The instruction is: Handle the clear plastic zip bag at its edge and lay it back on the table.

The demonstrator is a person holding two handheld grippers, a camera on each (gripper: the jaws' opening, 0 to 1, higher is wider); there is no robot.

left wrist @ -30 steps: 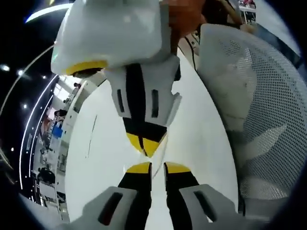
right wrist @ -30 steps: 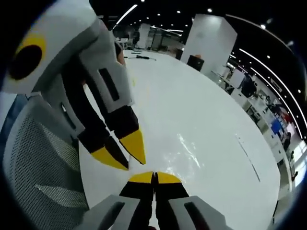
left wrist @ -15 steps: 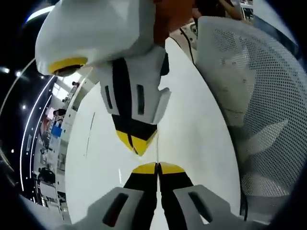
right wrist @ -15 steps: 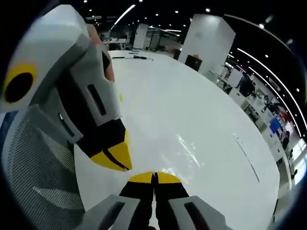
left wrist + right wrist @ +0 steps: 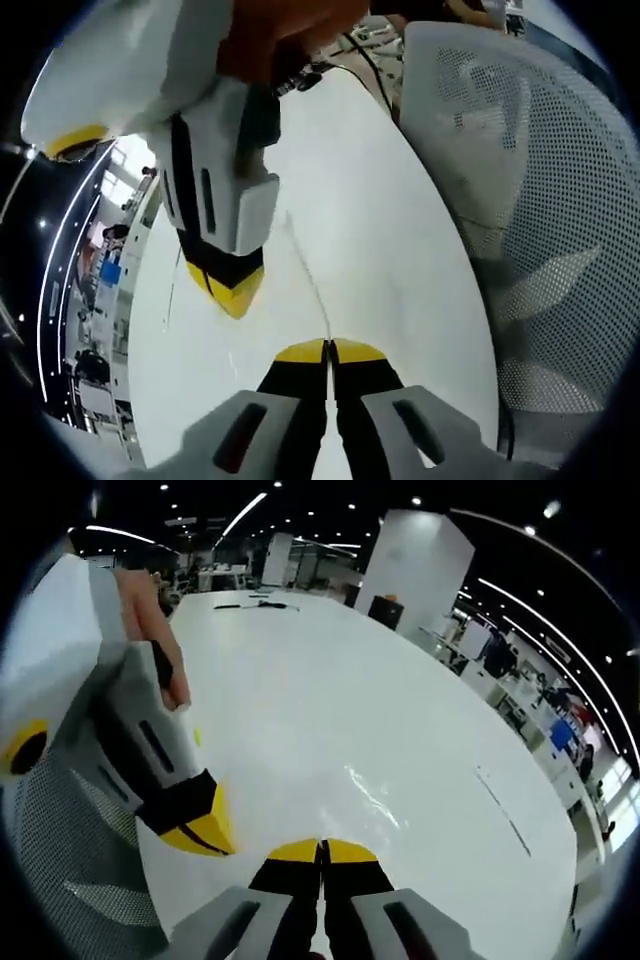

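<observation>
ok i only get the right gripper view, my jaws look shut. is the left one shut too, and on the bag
observer: yes. In the left gripper view the left gripper has its yellow tips pressed together, and a thin edge of the clear zip bag runs straight out from between them.
operator: and my own tips, seen from over there
observer: the right gripper comes in from the upper left with its tips together, pointing down at the white table, beside that bag edge and apart from it. I cannot tell whether it pinches any plastic.
</observation>
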